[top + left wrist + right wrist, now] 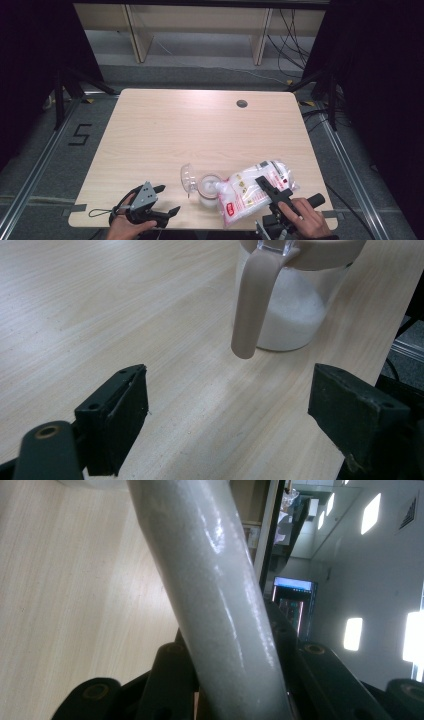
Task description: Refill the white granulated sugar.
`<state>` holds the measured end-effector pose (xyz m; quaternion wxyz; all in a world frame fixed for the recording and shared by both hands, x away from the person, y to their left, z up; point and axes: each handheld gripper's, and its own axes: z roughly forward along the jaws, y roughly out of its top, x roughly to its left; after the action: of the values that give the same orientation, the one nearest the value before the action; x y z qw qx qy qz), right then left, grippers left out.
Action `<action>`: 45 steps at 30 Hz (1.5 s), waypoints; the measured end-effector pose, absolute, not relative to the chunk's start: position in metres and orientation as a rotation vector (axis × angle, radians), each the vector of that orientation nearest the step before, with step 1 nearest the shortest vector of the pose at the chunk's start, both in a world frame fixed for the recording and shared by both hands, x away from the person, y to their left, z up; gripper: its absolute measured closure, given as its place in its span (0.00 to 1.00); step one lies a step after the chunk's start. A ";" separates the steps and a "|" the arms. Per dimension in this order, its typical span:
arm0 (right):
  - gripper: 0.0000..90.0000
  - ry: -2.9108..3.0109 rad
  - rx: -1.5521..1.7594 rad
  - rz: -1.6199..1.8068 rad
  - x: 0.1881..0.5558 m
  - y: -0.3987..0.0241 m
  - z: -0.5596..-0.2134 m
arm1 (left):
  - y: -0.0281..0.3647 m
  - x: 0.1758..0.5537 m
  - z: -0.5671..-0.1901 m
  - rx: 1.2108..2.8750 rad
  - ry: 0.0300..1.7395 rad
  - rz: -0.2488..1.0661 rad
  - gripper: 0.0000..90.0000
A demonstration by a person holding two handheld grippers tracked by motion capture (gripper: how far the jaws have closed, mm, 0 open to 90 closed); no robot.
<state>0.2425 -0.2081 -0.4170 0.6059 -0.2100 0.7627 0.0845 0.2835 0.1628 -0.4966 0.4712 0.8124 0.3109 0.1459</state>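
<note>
The bag (252,192) is a soft clear plastic pouch with red print, part full of white granules, and it lies tilted at the near right of the bench (165,135) with its mouth end over the jar (209,189). The right gripper (270,189) is clamped on the bag's upper fold; in the right gripper view the gathered film (215,605) runs taut and glossy between the jaws. Expect the film to be slippery and limp: its contents will shift as it tilts, so the weight will probably move toward the low end. Hold it by a bunched fold near the closed end, not by a single flat layer, which is likely to slide out. The jar is clear, rigid, part filled with white grains, with a beige rim and a beige handle (252,305); its clear hinged lid (189,177) stands open on the left. It looks light enough to tip if pushed. The left gripper (161,200) rests near the front left edge, jaws spread wide with nothing between them, facing the handle.
</note>
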 end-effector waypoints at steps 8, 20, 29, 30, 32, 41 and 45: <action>0.80 1.764 -0.483 0.198 0.242 -0.208 -0.417 | 0.163 0.284 -0.497 1.996 0.761 0.362 0.18; 0.80 1.778 -0.457 0.199 0.242 -0.209 -0.418 | 0.163 0.284 -0.497 1.995 0.761 0.362 0.18; 0.80 1.767 -0.485 0.190 0.242 -0.208 -0.417 | 0.163 0.284 -0.496 1.993 0.760 0.353 0.18; 0.80 1.768 -0.483 0.190 0.242 -0.208 -0.417 | 0.163 0.284 -0.496 1.993 0.760 0.353 0.18; 0.80 1.768 -0.485 0.190 0.242 -0.208 -0.417 | 0.163 0.284 -0.496 1.994 0.760 0.353 0.18; 0.80 1.797 -0.442 0.195 0.241 -0.209 -0.419 | 0.163 0.283 -0.496 1.990 0.764 0.363 0.18; 0.80 1.786 -0.465 0.188 0.241 -0.208 -0.417 | 0.163 0.283 -0.496 1.988 0.761 0.359 0.18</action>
<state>0.2414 -0.2082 -0.4173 0.5997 -0.2004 0.7705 0.0810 0.2835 0.1630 -0.4964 0.4719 0.8119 0.3109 0.1465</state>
